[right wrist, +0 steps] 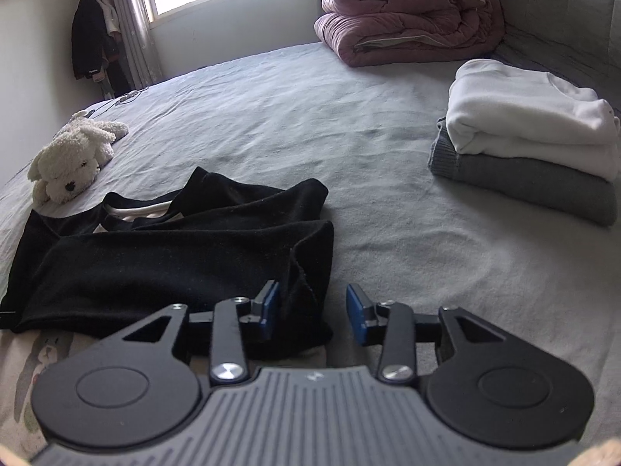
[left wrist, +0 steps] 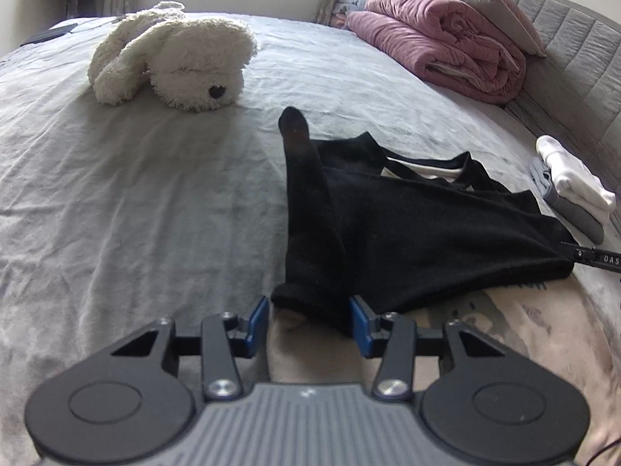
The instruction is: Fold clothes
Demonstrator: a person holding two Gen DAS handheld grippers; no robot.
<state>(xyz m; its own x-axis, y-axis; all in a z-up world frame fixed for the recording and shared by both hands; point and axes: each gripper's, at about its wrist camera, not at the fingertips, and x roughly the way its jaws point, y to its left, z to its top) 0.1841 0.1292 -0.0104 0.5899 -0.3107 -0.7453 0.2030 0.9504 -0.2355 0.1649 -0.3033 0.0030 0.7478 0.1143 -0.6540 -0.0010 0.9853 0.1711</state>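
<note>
Grey bed (right wrist: 388,202), rumpled black garment (right wrist: 155,256)

Your left gripper (left wrist: 308,320) and right gripper (right wrist: 312,310) are built alike. Each has a grey ribbed housing at the base, with a small pale mark at the centre of its front edge. Two round black discs flank the housing, each with an inset circular ring. Black link arms run forward from silver round-head screws at the housing to smaller screws nearer the jaws. Outer black brackets have triangular cut-outs. Each finger ends in a blue rectangular pad (left wrist: 258,324) on a black mount. In your left wrist view, a black bar with white letters "DAS" shows at the right edge.
</note>
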